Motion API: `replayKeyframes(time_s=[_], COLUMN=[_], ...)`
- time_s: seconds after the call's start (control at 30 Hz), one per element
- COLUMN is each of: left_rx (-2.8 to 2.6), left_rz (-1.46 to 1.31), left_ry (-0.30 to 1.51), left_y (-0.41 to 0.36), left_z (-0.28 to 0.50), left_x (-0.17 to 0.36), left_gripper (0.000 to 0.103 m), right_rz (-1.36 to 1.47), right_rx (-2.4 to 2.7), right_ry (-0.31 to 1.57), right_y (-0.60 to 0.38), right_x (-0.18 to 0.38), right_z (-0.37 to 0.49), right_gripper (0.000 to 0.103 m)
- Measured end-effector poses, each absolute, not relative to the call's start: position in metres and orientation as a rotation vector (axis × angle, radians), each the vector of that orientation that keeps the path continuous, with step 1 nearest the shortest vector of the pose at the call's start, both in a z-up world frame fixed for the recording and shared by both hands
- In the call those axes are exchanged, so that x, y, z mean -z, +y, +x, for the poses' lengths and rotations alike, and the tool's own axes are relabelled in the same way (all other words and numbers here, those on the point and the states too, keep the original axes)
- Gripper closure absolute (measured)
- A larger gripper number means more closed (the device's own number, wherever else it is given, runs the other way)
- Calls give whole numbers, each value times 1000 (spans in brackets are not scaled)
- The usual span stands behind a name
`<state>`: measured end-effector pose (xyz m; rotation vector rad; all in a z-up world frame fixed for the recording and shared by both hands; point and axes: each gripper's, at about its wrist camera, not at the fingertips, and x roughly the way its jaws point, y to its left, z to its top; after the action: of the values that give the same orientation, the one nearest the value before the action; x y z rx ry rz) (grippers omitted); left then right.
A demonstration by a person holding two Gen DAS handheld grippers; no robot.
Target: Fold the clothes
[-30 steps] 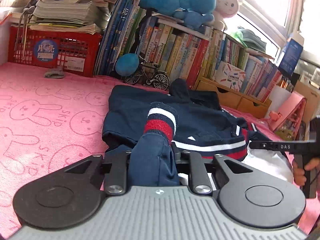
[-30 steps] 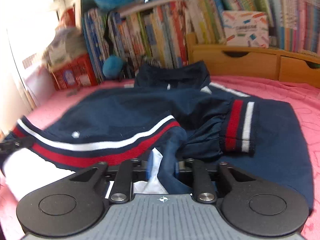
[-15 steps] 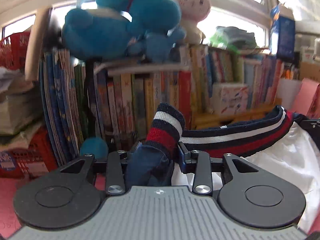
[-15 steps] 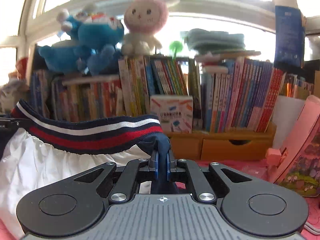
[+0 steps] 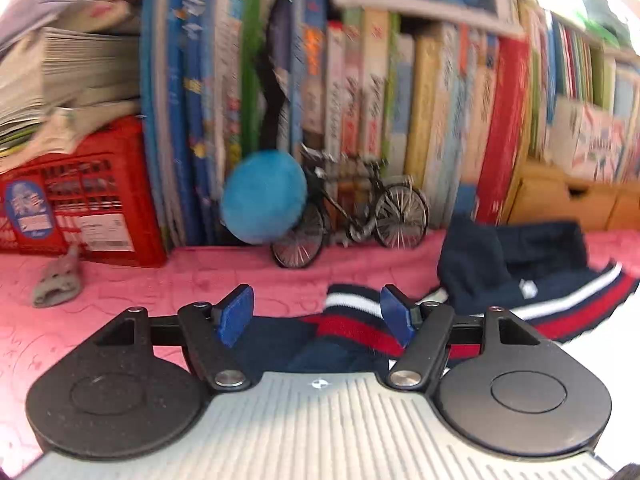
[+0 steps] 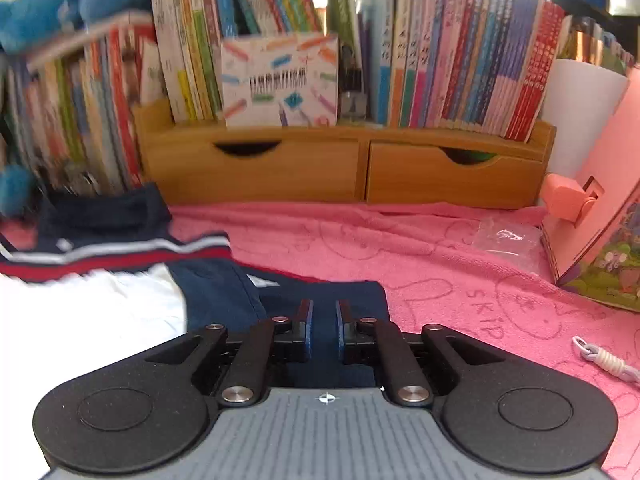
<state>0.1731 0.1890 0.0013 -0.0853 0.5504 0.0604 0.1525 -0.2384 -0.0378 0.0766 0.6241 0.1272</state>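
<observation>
Both grippers are letting go of the navy jacket (image 5: 512, 264) after a fold.
Left gripper (image 5: 316, 312) is opening around the cuff (image 5: 352, 316); right gripper (image 6: 323, 330) is parting over cloth; next is probably a regrasp.

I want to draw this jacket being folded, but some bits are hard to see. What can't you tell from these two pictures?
- Jacket: its full shape. In both views, the gripper bodies and picture edges hide much of it.
- Left gripper: jaws opening over the striped cuff; contact with its right pad is unclear.
- Right gripper: jaws opening, navy cloth between; contact with the pads is unclear.
- Book titles: motion-blurred in the left view.
- Blue plush toy: cut off by the top edge.
</observation>
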Motion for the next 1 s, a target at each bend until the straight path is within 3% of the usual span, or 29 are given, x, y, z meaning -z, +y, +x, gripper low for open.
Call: replayKeyframes(time_s=[0.03, 0.1, 0.3, 0.37, 0.43, 0.47, 0.5, 0.6, 0.73, 0.83, 0.93, 0.97, 1.0], left_rx=[-42, -10, -39, -77, -109, -115, -119, -120, -119, -137, -126, -110, -90], left_rz=[-110, -145, -252, -282, -323, -343, -353, -318, -214, -139, -39, 15, 73], left_ry=[532, 504, 538, 565, 589, 595, 598, 589, 542, 512, 480, 462, 448], left_y=[197, 209, 235, 240, 244, 247, 248, 245, 232, 218, 201, 193, 184], left_z=[159, 127, 37, 19, 7, 0, -6, -17, -23, -21, -25, -30, -34], left_x=[-7, -17, -5, 2, 9, 9, 11, 14, 13, 12, 9, 7, 6], left_gripper=[29, 24, 19, 19, 19, 19, 18, 19, 18, 18, 18, 18, 17], right_rz=[138, 263, 238, 230, 212, 200, 180, 98, -26, -109, -169, -194, -230], right_rx=[-179, -298, -347, -366, -361, -332, -291, -212, -144, -92, -80, -90, -114], right_ry=[617, 616, 636, 666, 709, 744, 767, 730, 540, 555, 623, 602, 553], right_y=[-251, -275, -264, -242, -221, -209, -199, -177, -176, -179, -180, -179, -179], right_x=[31, 23, 21, 26, 34, 42, 47, 43, 13, 14, 23, 22, 18], right_z=[146, 137, 151, 173, 194, 204, 208, 197, 161, 171, 176, 166, 151], right_gripper=[77, 56, 43, 25, 18, 28, 69, 91, 93, 91, 76, 66, 50])
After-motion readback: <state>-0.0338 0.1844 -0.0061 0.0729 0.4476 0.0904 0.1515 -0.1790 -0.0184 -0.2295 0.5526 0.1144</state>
